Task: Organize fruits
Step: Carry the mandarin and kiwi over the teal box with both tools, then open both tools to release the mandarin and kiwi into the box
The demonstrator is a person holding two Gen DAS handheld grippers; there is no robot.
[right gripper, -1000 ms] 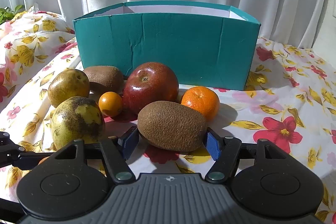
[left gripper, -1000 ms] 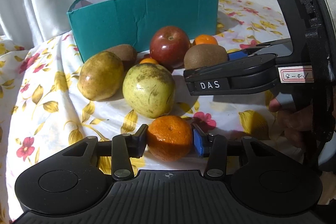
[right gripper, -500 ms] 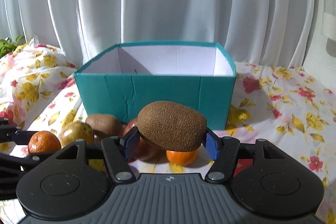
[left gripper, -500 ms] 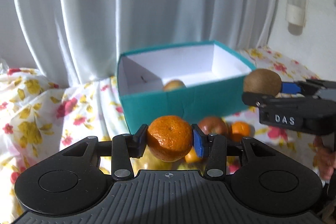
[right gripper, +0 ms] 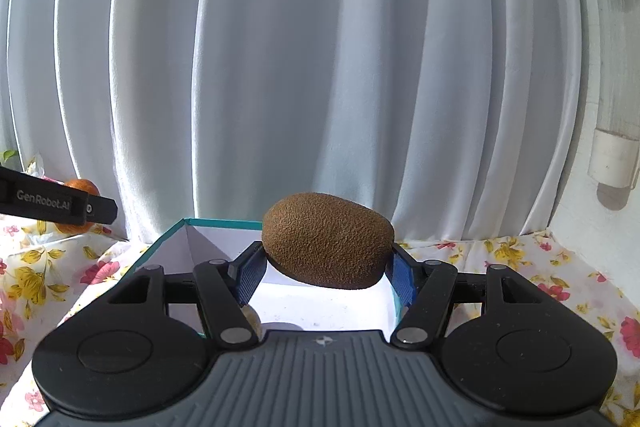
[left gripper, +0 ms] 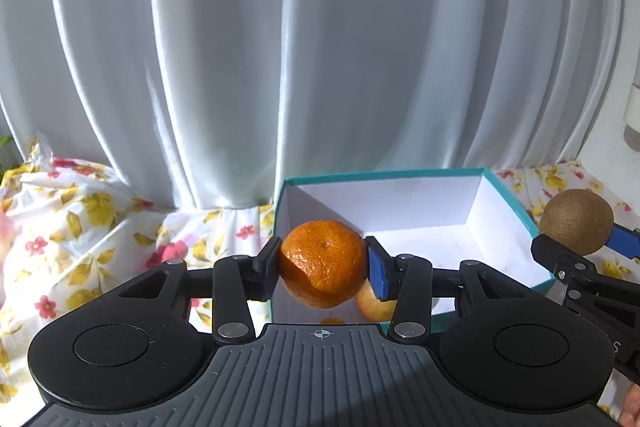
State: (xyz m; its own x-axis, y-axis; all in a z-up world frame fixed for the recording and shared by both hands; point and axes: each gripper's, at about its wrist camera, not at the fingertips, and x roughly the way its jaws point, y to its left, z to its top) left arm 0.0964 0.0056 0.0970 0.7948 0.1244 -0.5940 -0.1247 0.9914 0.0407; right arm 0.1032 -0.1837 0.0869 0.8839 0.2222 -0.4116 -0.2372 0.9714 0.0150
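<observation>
Orange, dimpled mandarin [left gripper: 323, 263]; brown, fuzzy kiwi [right gripper: 327, 239]

Surface covered by a white floral cloth [left gripper: 92, 227], red and yellow blooms, rumpled toward the left edge. Teal box [left gripper: 516, 211] sits directly on it, open top, white inside, backed close to the pale curtain [left gripper: 320, 47]. A yellowish fruit [left gripper: 374, 305] lies on the box floor, possibly a pear; mostly hidden.
</observation>
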